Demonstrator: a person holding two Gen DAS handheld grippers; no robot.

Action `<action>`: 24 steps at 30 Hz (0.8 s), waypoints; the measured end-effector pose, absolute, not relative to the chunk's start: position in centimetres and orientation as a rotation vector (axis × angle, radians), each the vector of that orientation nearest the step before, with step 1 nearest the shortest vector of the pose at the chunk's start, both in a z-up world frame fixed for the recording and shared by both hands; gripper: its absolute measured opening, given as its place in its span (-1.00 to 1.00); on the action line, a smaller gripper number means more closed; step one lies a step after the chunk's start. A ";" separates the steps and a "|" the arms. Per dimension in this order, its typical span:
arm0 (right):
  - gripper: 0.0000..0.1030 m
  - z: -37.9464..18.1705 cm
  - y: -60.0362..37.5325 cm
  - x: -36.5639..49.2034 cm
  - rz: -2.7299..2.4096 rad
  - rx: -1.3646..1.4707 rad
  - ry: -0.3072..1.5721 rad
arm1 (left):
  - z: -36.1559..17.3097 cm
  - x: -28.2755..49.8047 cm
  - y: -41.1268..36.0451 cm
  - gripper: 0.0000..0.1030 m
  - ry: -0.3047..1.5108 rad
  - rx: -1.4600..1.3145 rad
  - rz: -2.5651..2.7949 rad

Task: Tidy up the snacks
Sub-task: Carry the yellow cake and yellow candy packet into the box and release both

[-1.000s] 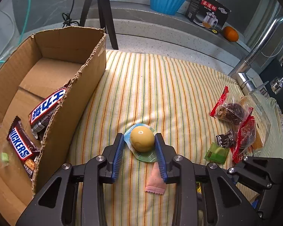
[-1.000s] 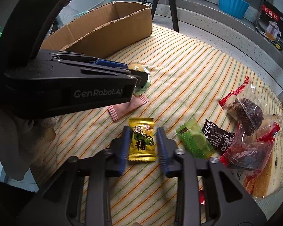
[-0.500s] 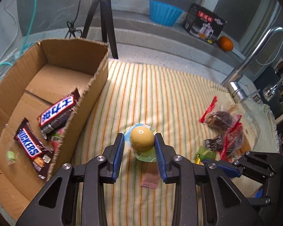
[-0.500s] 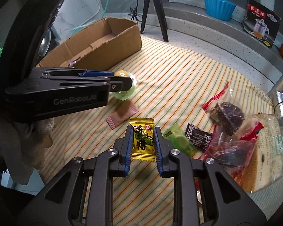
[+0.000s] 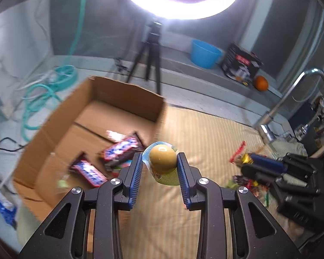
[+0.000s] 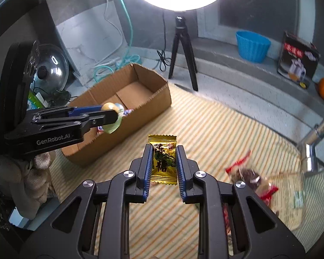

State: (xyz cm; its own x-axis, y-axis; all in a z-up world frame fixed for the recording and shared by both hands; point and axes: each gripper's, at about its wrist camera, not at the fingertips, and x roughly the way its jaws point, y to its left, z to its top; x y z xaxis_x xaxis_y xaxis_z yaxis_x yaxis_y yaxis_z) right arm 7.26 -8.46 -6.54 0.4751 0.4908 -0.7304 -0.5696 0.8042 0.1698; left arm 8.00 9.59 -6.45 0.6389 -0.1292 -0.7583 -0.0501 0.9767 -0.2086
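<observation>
Blue-padded jaws of the left gripper [image 5: 159, 166] clench a yellow jelly cup [image 5: 163, 159] by its domed sides, film lid facing up — a side pinch that suits a slippery round thing. It hangs lifted off the cloth, at the near wall of the cardboard box [image 6: 159, 99], prob. en route to drop inside. Right gripper [image 6: 163, 161] is likewise clamped on a gold candy packet [image 6: 162, 159], pinched across its narrow width and held upright, clear of the striped cloth [image 6: 216, 133]. Inside the box lie chocolate bars [image 5: 121, 151], blurred. Still unsorted on the cloth's right: a red-edged snack bag [image 6: 246, 172] and a few other wrappers, too smeared to name. Tripod [image 6: 181, 49] stands behind the box, faucet [image 5: 289, 99] far right — neither blocks the route. Main obstacle, I judge, is the box wall itself, plus the two grippers crowding each other at one opening.
</observation>
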 end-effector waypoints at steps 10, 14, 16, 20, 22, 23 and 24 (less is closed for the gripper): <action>-0.58 -4.9 -3.1 9.4 0.728 -0.112 0.825 | -6.2 6.3 15.8 -0.40 0.868 -0.252 0.094; -0.58 -5.0 -1.0 10.2 0.752 -0.112 0.830 | -6.7 6.1 17.5 -0.40 0.878 -0.263 0.130; -0.58 -5.0 0.1 10.5 0.763 -0.122 0.832 | -7.0 6.1 18.1 -0.40 0.885 -0.262 0.142; -0.58 -5.4 2.2 11.2 0.785 -0.138 0.849 | -7.5 5.9 19.0 -0.40 0.897 -0.265 0.155; -0.58 -5.7 3.3 11.5 0.793 -0.141 0.859 | -7.6 5.9 19.3 -0.40 0.900 -0.271 0.159; -0.58 -5.7 3.6 11.6 0.795 -0.142 0.863 | -7.7 5.9 19.4 -0.40 0.902 -0.270 0.159; -0.58 -5.9 4.0 11.8 0.798 -0.145 0.868 | -7.8 5.9 19.5 -0.40 0.905 -0.269 0.160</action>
State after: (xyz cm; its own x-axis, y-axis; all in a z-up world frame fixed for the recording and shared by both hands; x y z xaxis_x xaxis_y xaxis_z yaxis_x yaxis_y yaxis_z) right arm 11.77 4.04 -5.87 0.3831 0.5675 -0.7288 -0.6788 0.7081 0.1944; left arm 5.94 19.53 -7.78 0.6086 0.0242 -0.7931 -0.2495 0.9547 -0.1624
